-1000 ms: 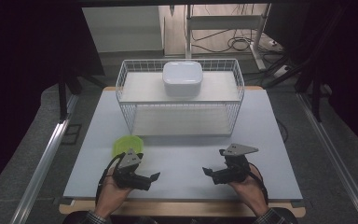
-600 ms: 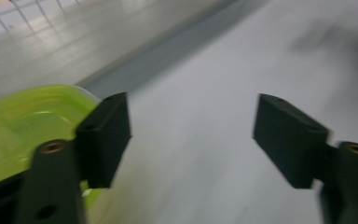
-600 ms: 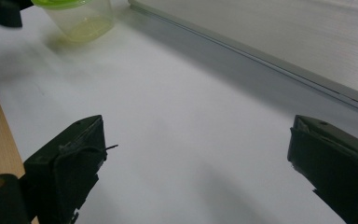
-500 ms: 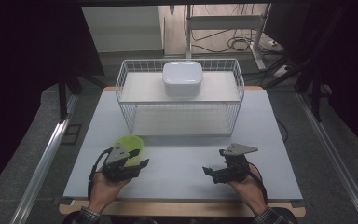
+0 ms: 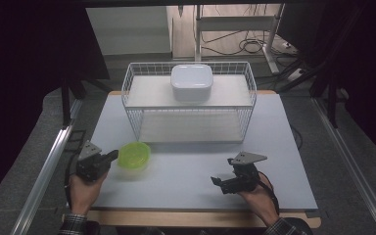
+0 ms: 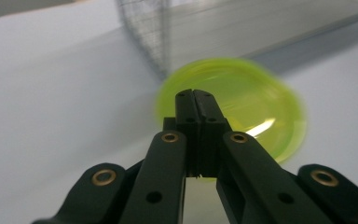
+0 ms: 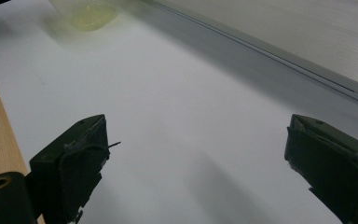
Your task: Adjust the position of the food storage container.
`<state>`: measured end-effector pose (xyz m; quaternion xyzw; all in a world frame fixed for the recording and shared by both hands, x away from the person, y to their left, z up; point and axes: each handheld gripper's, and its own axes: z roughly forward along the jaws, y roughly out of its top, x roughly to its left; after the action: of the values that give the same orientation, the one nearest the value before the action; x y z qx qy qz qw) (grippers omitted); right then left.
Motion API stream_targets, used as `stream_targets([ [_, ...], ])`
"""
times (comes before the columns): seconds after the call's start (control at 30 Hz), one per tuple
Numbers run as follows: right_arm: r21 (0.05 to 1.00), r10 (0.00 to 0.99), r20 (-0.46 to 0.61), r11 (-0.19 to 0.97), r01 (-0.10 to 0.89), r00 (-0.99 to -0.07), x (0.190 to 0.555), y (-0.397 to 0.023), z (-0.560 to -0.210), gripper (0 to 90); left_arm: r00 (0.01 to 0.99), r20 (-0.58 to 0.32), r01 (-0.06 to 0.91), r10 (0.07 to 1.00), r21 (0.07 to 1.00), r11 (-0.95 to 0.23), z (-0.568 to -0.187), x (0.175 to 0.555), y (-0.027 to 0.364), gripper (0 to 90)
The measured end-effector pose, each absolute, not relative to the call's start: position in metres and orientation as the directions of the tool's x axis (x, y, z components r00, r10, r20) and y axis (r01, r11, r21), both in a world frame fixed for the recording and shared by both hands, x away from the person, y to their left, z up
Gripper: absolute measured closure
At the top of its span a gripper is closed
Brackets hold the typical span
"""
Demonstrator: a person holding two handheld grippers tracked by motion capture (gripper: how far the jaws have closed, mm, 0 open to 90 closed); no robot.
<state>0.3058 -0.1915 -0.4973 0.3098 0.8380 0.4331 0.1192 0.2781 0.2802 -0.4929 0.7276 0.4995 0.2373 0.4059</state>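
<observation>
The left gripper [image 5: 108,157], jaws together, sat just left of the green bowl [image 5: 134,155] near the wire basket [image 5: 132,117]; the right gripper [image 5: 220,182] rested near-right, jaws apart. Shut jaws risked nudging the bowl away

High view looks down from the near side over the whole table [image 5: 186,181]; both claw views sit low, sharing the green bowl [image 6: 242,102].

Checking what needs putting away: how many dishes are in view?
2. A green bowl sits on the table by the left gripper; a white container rests on the wire rack. Nothing seems hidden.
</observation>
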Motion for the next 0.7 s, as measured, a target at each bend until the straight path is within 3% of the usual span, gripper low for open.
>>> stream_targets([
  [0.3, 0.795, 0.621, 0.064, 0.442, 0.416, -0.781, 0.306, -0.189, -0.499, 6.5, 0.347, -0.167, 0.648, 0.923, 0.754, -0.107, -0.520, 0.298, 0.299, 89.8],
  [0.7, 0.789, 0.617, 0.057, 0.454, 0.414, -0.785, 0.305, -0.188, -0.499, 7.3, 0.448, -0.193, 0.678, 0.873, 0.710, -0.191, -0.534, 0.305, 0.280, 89.7],
])
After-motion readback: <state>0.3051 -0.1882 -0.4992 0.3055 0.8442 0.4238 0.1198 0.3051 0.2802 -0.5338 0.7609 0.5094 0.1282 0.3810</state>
